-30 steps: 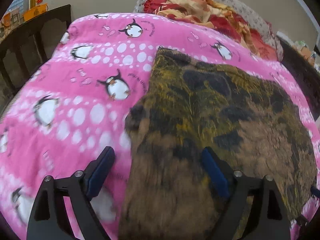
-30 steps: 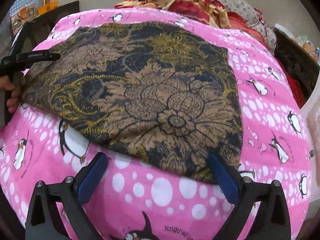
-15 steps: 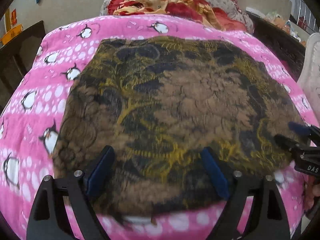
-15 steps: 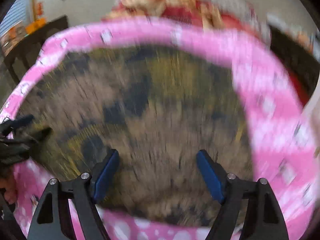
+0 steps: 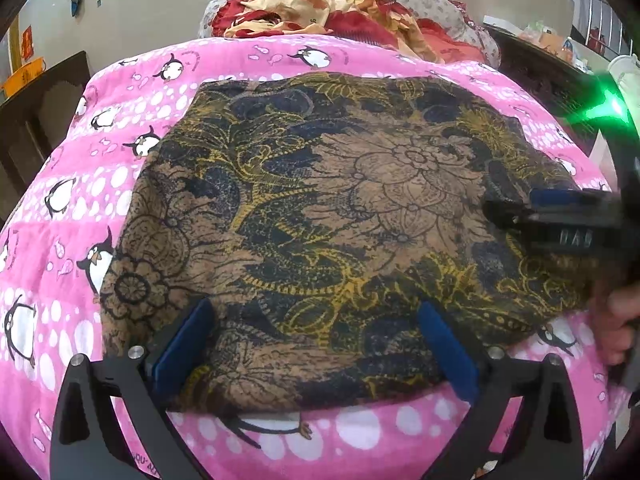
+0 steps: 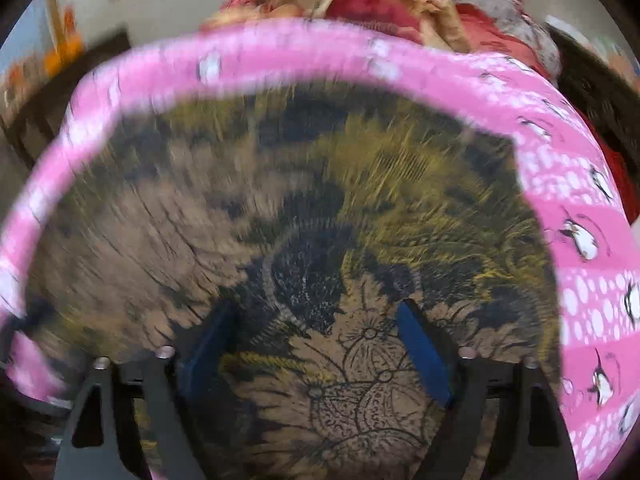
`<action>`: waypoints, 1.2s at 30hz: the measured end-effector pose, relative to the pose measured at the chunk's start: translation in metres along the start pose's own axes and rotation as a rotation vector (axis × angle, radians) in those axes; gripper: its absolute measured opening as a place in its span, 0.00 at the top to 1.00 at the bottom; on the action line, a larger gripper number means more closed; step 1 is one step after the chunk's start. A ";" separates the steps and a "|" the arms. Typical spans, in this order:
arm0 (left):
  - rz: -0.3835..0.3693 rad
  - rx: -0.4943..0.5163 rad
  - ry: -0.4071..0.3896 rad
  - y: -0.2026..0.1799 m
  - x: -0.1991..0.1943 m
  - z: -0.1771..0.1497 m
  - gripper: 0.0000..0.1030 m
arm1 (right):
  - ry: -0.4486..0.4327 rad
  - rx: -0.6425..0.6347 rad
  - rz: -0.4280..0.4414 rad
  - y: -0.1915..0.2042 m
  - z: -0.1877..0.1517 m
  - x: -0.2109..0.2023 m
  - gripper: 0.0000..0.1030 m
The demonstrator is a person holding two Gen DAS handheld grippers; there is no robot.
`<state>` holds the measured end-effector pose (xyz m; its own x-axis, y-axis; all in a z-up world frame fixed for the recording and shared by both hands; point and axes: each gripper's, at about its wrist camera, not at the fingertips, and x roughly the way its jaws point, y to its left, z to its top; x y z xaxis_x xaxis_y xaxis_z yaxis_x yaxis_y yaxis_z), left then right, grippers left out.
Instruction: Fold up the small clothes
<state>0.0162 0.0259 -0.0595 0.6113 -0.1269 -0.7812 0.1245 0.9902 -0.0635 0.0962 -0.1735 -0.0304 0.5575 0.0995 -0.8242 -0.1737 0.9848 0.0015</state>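
Observation:
A small cloth (image 5: 360, 208) printed with brown, black and yellow flowers lies spread flat on a pink penguin blanket (image 5: 120, 128). My left gripper (image 5: 316, 316) hovers over the cloth's near edge. Its jaws are opening wide, and the blue pads (image 5: 188, 340) stand apart from the fabric. My right gripper (image 5: 516, 210) enters the left wrist view from the right, low over the cloth's right side, with a hand (image 5: 616, 320) behind it. In the blurred right wrist view the right gripper (image 6: 316, 316) hangs over the cloth (image 6: 280, 220), its jaws opening, and nothing is pinched.
A heap of red and orange bedding (image 5: 340, 8) lies at the far end of the blanket. Dark wooden furniture (image 5: 36, 108) stands to the left and a dark table (image 5: 540, 68) to the right. The blanket's near edge (image 5: 360, 436) runs just below the cloth.
The left gripper swung from the cloth's left edge to its near edge, then stayed. The right gripper moved in over the cloth from the right, and its view blurred.

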 end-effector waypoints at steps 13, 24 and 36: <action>0.061 -0.148 -0.046 0.038 0.016 0.099 0.01 | -0.106 0.093 -0.051 -0.030 0.034 -0.035 0.11; 0.117 -0.225 0.010 0.081 0.078 0.098 0.00 | -0.026 0.067 0.087 -0.078 0.017 0.013 0.01; 0.122 -0.196 0.026 0.075 0.084 0.101 0.00 | 0.061 0.065 -0.120 -0.046 0.047 -0.001 0.03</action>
<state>0.1556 0.0839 -0.0670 0.5917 -0.0063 -0.8061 -0.1049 0.9909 -0.0847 0.1423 -0.2123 -0.0033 0.5206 -0.0266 -0.8534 -0.0549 0.9964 -0.0645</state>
